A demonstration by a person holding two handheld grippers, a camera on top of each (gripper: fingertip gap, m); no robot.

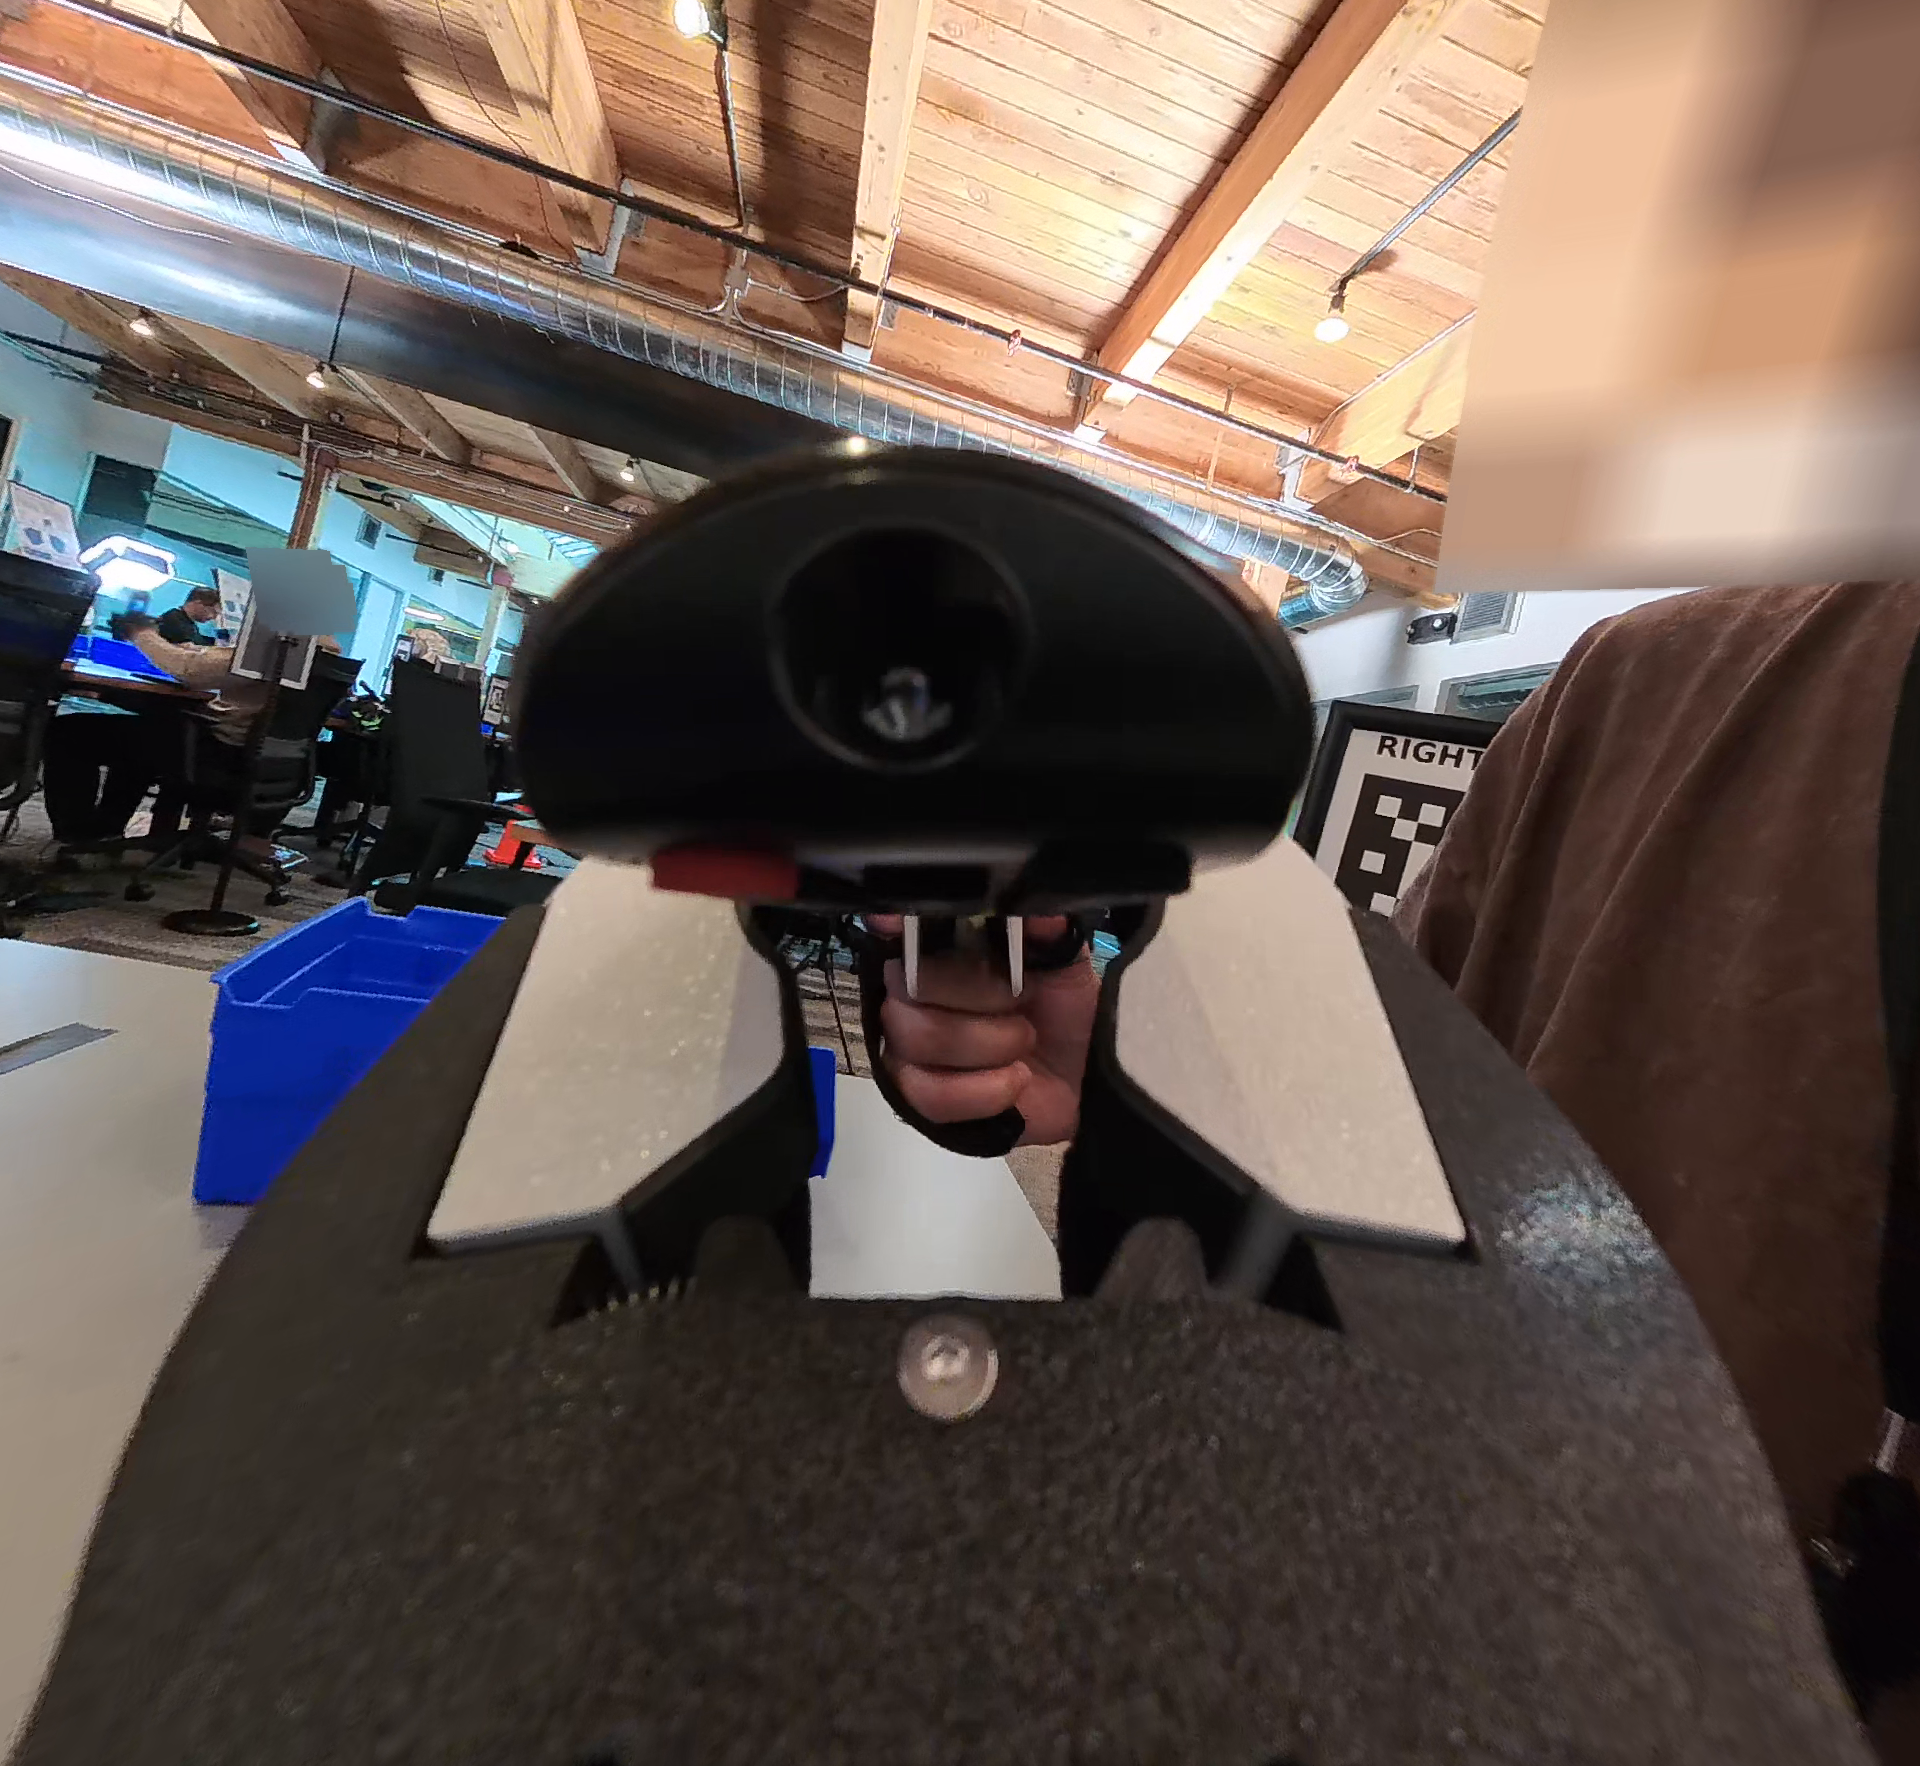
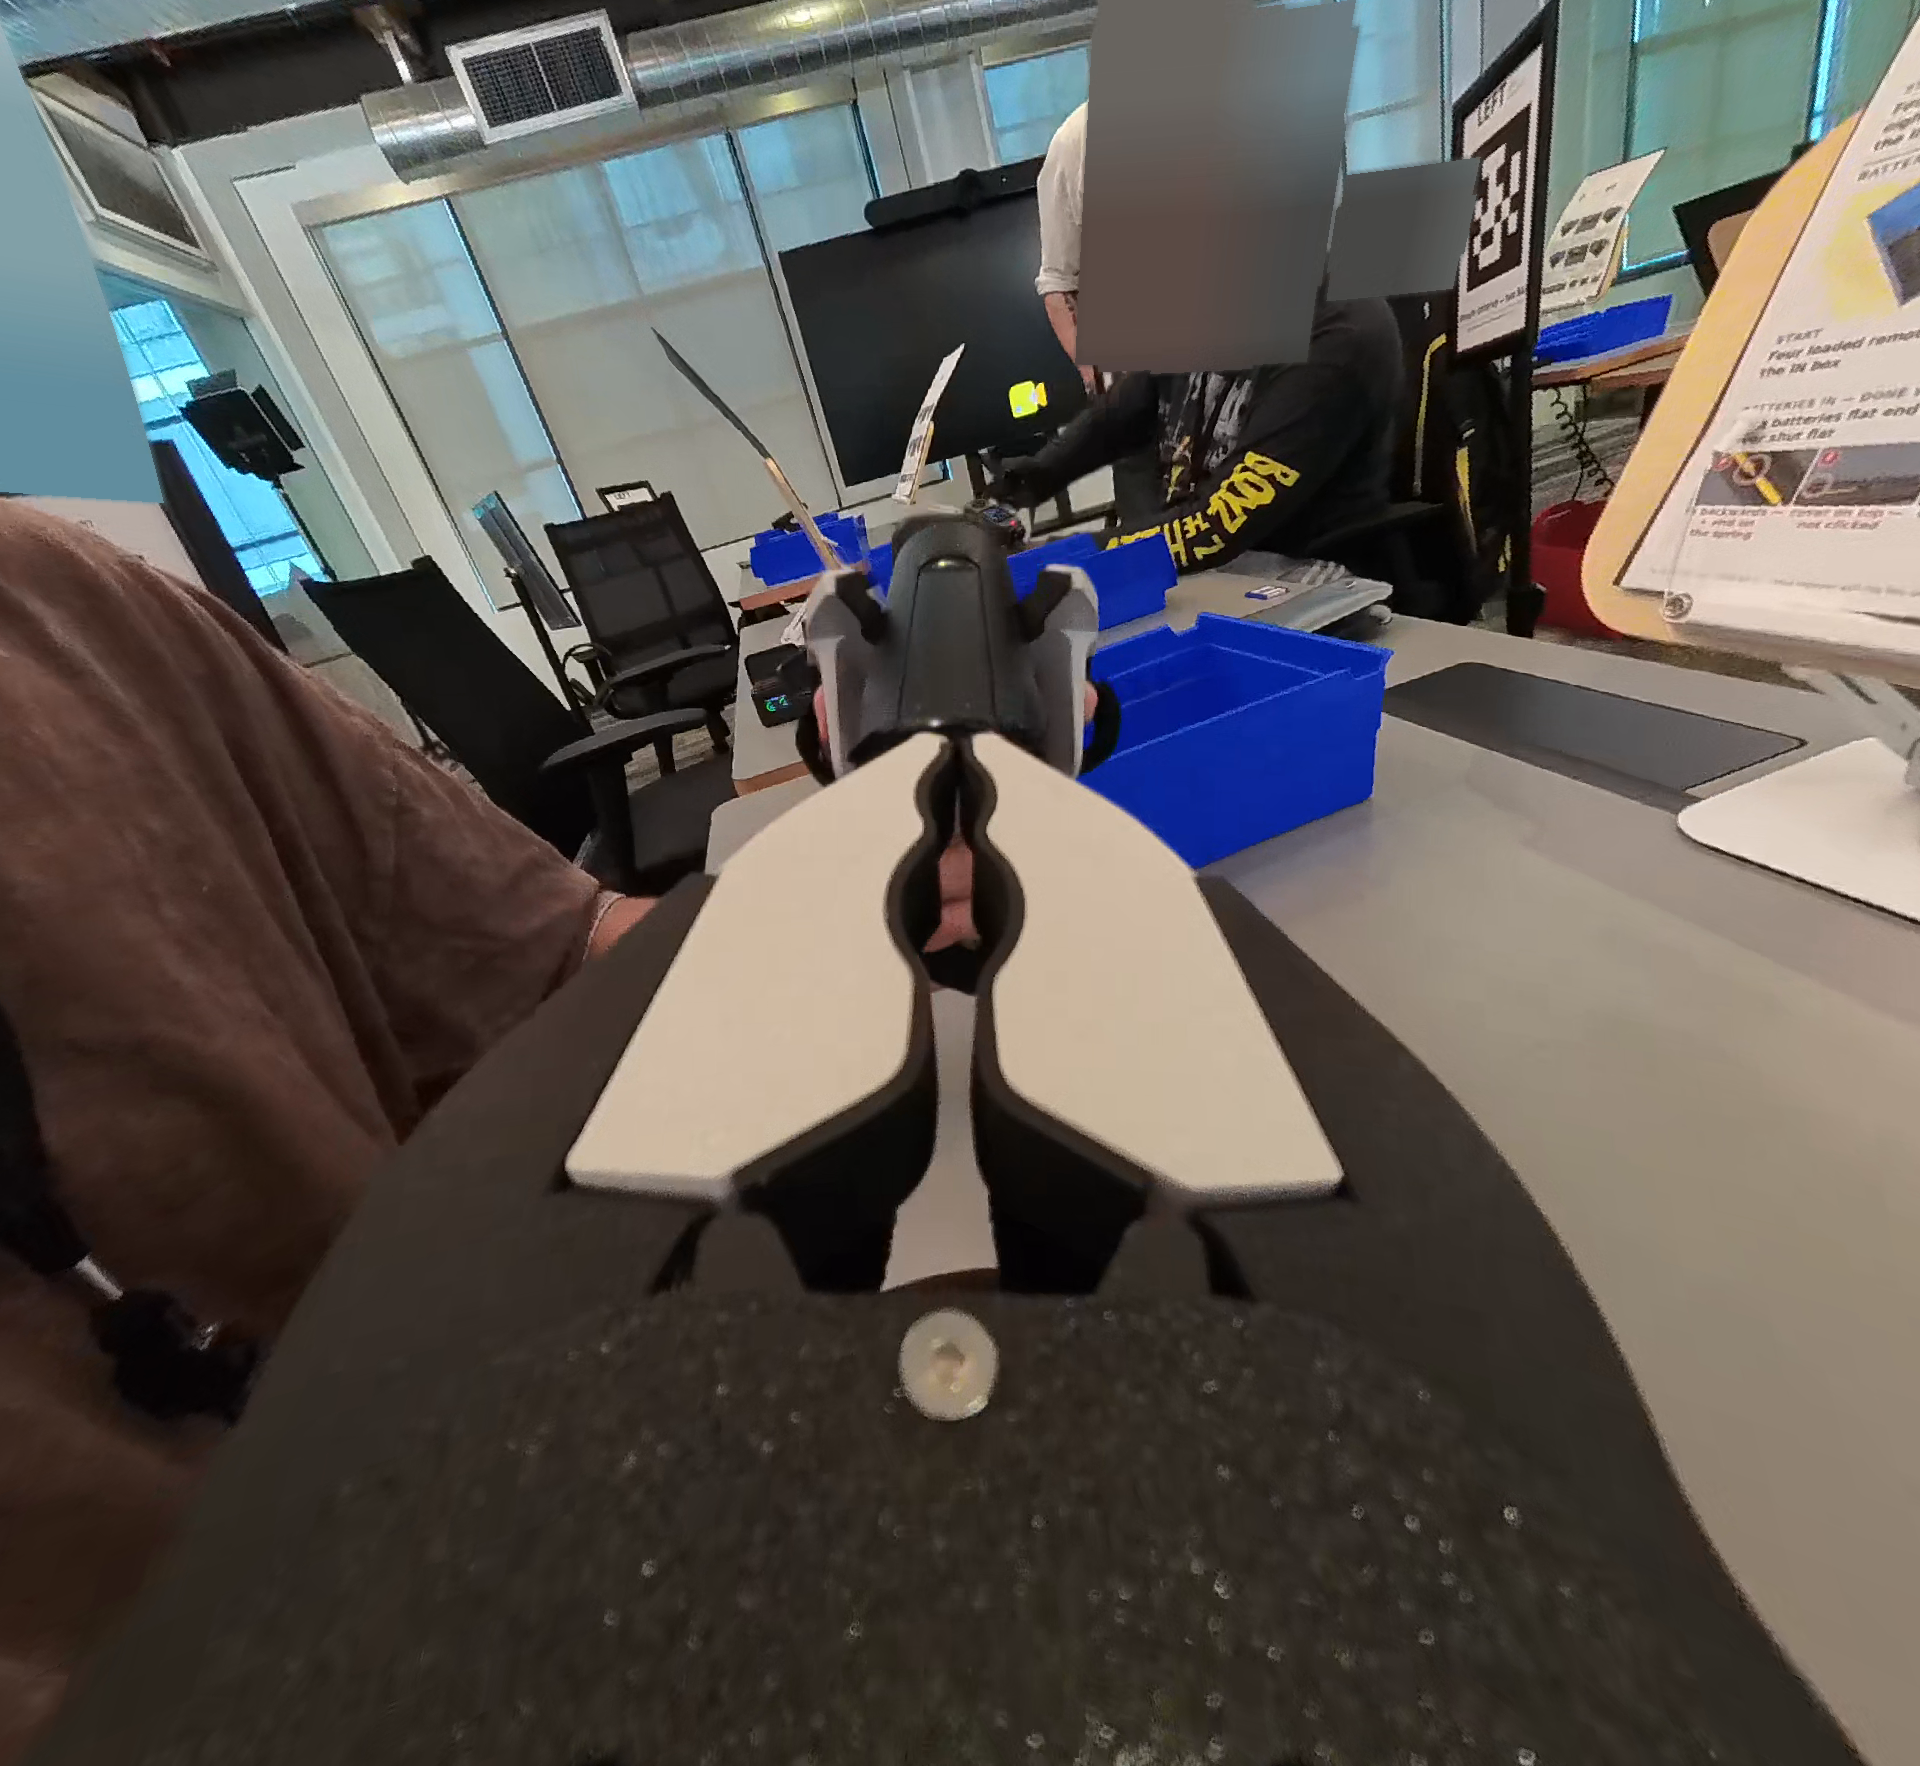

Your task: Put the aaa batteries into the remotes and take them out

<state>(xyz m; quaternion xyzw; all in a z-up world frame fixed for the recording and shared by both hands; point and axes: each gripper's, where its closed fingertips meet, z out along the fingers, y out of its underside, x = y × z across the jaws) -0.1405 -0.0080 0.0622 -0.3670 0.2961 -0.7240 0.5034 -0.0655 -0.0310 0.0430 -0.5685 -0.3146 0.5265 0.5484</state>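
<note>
A black remote point(image 1: 914, 656) is held end-on close to the left wrist camera. Its round open end shows a metal spring inside. My left gripper point(image 1: 914, 859) is shut on the remote by its sides, and the remote hides the fingertips. In the right wrist view the remote point(image 2: 951, 636) points away, flanked by the left gripper's grey fingers point(image 2: 844, 667). My right gripper point(image 2: 951, 745) is shut, its tips against the remote's near end. What they pinch is hidden. It shows beyond the remote in the left wrist view point(image 1: 961, 958). No battery is in view.
A blue bin point(image 2: 1247, 729) stands on the grey table point(image 2: 1507, 989), also in the left wrist view point(image 1: 312, 1041). An instruction sheet on a white stand point(image 2: 1818, 812) is at the right, with a dark mat point(image 2: 1579, 729) beside it. The brown sleeve point(image 2: 208, 885) is close by. The gap from one gripper's tips to the other's is roughly 9 centimeters.
</note>
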